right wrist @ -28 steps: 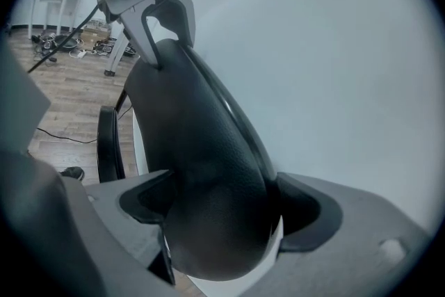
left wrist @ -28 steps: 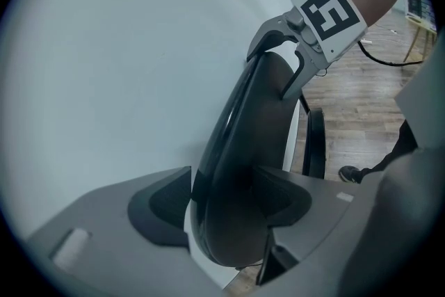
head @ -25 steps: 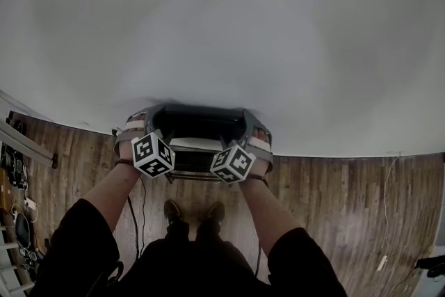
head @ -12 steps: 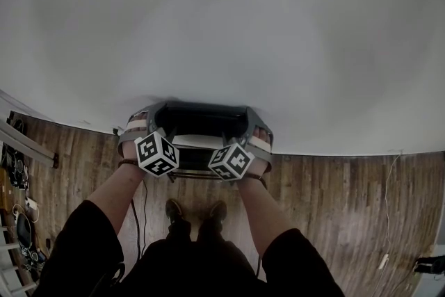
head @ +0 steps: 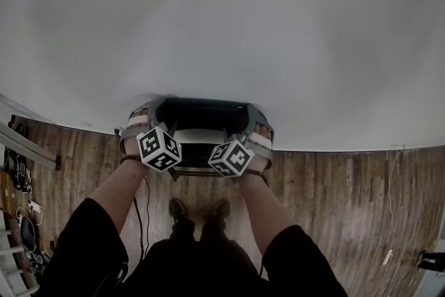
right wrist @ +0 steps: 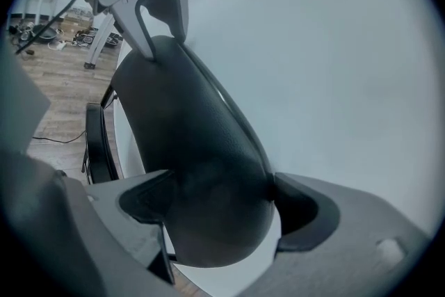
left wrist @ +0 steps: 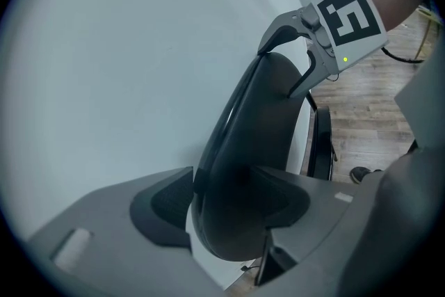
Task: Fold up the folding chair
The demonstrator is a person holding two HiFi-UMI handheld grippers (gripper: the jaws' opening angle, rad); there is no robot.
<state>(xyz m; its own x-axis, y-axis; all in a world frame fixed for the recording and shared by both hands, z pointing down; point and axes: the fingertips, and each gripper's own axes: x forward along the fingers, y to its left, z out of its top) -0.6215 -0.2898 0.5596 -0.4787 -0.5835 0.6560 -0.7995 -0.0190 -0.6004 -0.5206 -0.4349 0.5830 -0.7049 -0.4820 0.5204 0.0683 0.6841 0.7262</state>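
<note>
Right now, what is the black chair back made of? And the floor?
The chair back looks like padded fake leather or vinyl. It is black, rounded and puffy, with a fine pebbly grain and a dull shine. Real leather can't be ruled out. The floor looks like wood, with brown planks, seams between them and streaky grain.

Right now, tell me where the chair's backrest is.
Head view, centre: the backrest stands before the white wall above the person's shoes, its left end between the left gripper's jaws, which have just been closing, its right end in the right gripper.
</note>
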